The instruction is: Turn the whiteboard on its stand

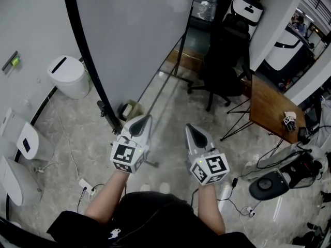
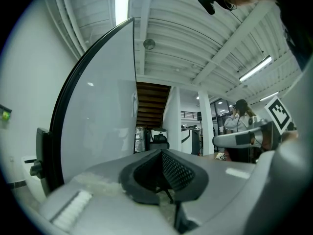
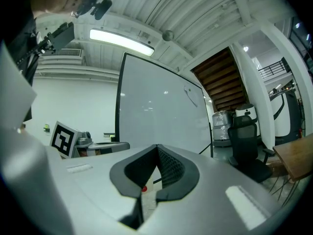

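Note:
The whiteboard (image 1: 134, 30) stands tall in front of me, its black frame edge curving down to the stand's foot (image 1: 107, 113) on the marble floor. In the head view, my left gripper (image 1: 144, 119) hangs just right of that foot, apart from the board. My right gripper (image 1: 190, 128) hangs beside it, further right. Both have their jaws together with nothing between them. The left gripper view has the board (image 2: 98, 121) at left, past the shut left gripper (image 2: 161, 153). The board (image 3: 156, 116) fills the middle of the right gripper view, beyond the shut right gripper (image 3: 157, 148).
A white bin (image 1: 69, 76) stands left of the board by the wall. A black office chair (image 1: 225, 66) and a wooden table (image 1: 269, 107) are at the right. A power strip with cables (image 1: 85, 186) lies on the floor. A person (image 2: 239, 121) stands far off.

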Demonstrator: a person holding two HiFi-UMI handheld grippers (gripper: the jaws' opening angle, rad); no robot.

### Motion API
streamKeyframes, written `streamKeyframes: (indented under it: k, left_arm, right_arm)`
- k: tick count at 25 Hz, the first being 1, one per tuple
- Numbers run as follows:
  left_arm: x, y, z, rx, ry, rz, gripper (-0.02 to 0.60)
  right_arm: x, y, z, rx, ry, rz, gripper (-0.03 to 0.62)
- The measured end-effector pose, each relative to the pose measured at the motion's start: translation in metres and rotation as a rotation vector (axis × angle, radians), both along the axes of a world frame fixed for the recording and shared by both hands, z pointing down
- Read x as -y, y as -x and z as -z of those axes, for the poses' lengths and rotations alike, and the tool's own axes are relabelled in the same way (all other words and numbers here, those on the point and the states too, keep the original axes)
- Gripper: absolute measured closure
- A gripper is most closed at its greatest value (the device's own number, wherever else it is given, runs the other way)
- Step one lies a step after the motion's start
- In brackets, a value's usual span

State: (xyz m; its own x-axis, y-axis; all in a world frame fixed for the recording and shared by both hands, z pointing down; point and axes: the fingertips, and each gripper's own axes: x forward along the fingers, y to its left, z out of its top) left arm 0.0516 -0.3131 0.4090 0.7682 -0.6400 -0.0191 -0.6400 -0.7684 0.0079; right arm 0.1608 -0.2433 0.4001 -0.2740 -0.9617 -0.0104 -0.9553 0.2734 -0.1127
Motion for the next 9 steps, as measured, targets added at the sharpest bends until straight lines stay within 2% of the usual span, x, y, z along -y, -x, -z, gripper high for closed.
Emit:
streamKeyframes:
  k: [9]
  left_arm:
    - [0.009, 0.001, 0.004, 0.01, -0.007, 0.0, 0.578]
  right_arm:
    - [0.011, 0.005, 0.002, -0.005, 0.005, 0.003, 0.586]
